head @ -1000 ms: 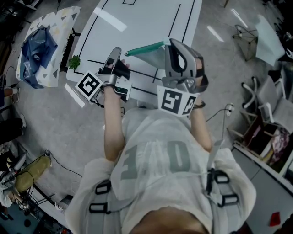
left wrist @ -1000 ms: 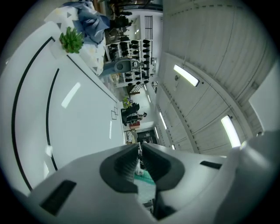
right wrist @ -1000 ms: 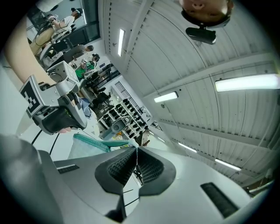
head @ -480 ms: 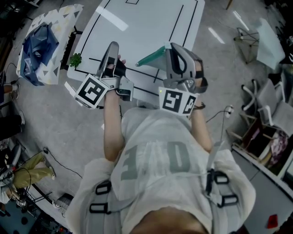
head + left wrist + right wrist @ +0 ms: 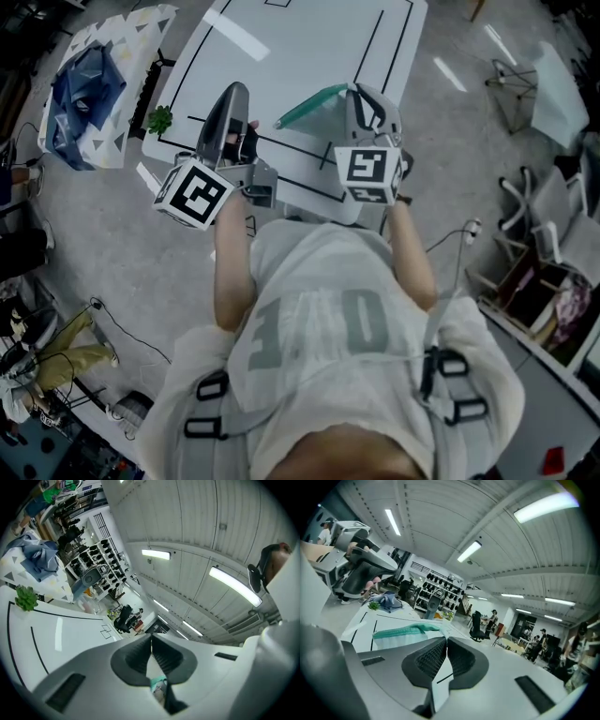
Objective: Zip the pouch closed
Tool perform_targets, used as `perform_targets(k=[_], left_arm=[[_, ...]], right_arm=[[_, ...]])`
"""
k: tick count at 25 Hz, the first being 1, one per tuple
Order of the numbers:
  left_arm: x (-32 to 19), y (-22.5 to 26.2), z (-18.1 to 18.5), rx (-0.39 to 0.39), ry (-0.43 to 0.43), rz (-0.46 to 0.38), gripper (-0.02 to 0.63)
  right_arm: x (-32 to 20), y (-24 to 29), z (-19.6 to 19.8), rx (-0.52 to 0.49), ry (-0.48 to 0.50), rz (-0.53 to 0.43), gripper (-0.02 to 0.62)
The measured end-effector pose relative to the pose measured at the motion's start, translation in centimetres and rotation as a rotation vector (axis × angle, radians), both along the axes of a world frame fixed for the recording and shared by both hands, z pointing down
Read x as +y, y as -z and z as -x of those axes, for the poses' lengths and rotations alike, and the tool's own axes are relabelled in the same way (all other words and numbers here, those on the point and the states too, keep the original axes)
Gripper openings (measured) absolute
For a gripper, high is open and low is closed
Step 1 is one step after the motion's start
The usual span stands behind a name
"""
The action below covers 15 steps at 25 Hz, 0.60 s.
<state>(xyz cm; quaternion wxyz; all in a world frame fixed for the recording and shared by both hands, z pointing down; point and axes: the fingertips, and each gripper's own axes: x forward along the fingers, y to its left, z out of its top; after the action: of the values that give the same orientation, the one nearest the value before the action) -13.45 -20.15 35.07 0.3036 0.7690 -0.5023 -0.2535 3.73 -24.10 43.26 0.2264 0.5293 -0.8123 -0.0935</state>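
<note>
Way out at 10 o'clock in the head view a blue cloth point(image 5: 80, 84) is lying on a triangle-patterned sheet point(image 5: 117, 47). A little green plant point(image 5: 159, 120) is sitting at the left edge of the white table point(image 5: 281, 47) with the black lines. I'm holding my left gripper point(image 5: 151, 639) at about 11 o'clock, pointing away from me over the table. Its jaws are clenching together with nothing pinched that I can see. There's a tiny teal scrap showing low in the gap behind the pads, and I can't tell what it is. The pouch point(image 5: 312, 103), pale with a teal zipper edge, is hanging over the table at 12 o'clock, between the two grippers and apart from the left one. My right gripper point(image 5: 446, 640) is sitting at 1 o'clock, jaws squeezing down on the pouch's right end, so the pouch is sticking out from its tip toward 9 o'clock.
</note>
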Motion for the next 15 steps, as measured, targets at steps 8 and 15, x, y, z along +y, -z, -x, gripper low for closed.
perform_targets(k=[8, 15], left_arm=[[0.1, -0.8, 0.3, -0.009, 0.017, 0.050, 0.009], [0.0, -0.5, 0.2, -0.055, 0.015, 0.023, 0.011]], right_arm=[[-3.6, -7.2, -4.9, -0.044, -0.137, 0.175, 0.014], [-4.2, -13.7, -10.2, -0.072, -0.322, 0.394, 0.014]])
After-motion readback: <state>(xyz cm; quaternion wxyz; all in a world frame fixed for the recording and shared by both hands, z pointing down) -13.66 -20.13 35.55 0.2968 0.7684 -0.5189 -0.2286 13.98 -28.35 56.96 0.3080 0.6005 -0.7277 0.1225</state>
